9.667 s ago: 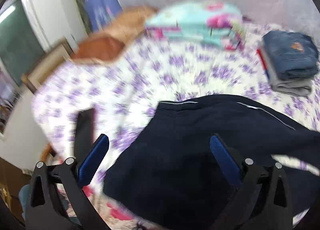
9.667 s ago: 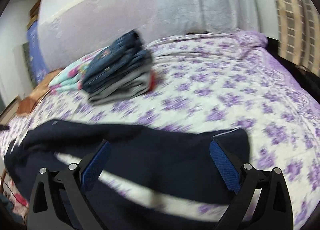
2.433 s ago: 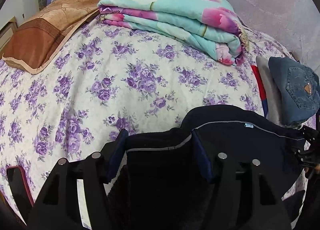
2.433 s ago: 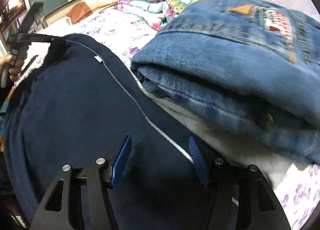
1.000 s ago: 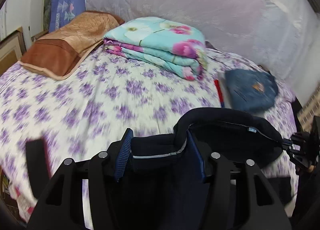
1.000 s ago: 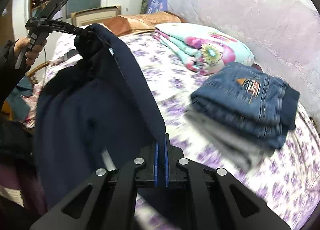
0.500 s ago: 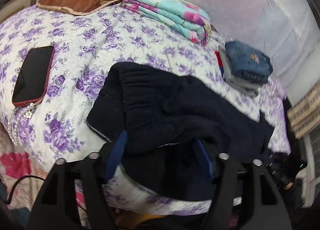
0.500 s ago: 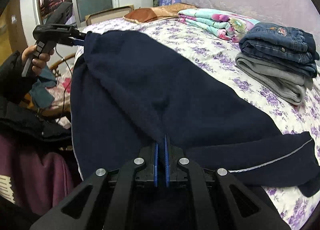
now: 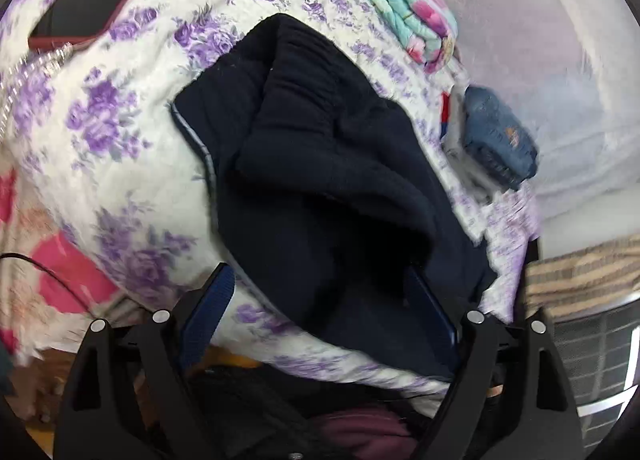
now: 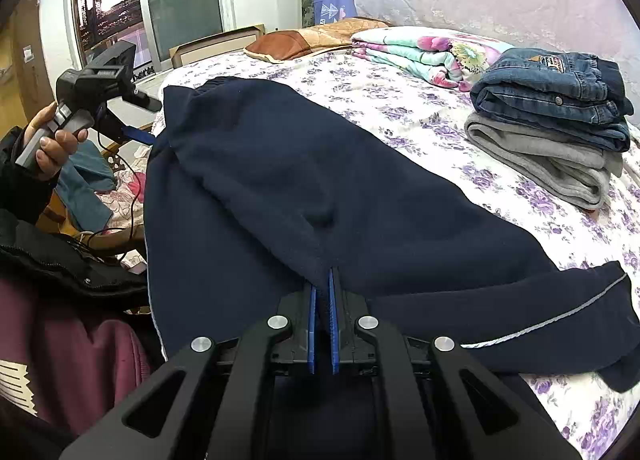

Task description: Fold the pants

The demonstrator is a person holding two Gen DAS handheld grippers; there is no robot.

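Dark navy pants (image 10: 304, 187) with a thin grey side stripe lie spread across the flowered bed (image 10: 420, 115), one side draped over the near edge. My right gripper (image 10: 321, 284) is shut on a fold of the pants near the crotch. In the left wrist view the pants (image 9: 320, 179) lie bunched, waistband toward the far side. My left gripper (image 9: 320, 300) is open, its blue pads on either side of the pants' near edge. The right wrist view shows the left gripper (image 10: 140, 133) held at the waistband corner.
A stack of folded jeans and grey pants (image 10: 560, 107) sits at the back right, a folded floral quilt (image 10: 424, 47) and a brown pillow (image 10: 312, 37) behind. A phone (image 9: 88, 3) with a chain lies on the bed. Clothes and cables hang off the bed's left side.
My left gripper has opened and let go of the waistband, which dropped onto the bed. My right gripper stays shut on the pants and has moved little.
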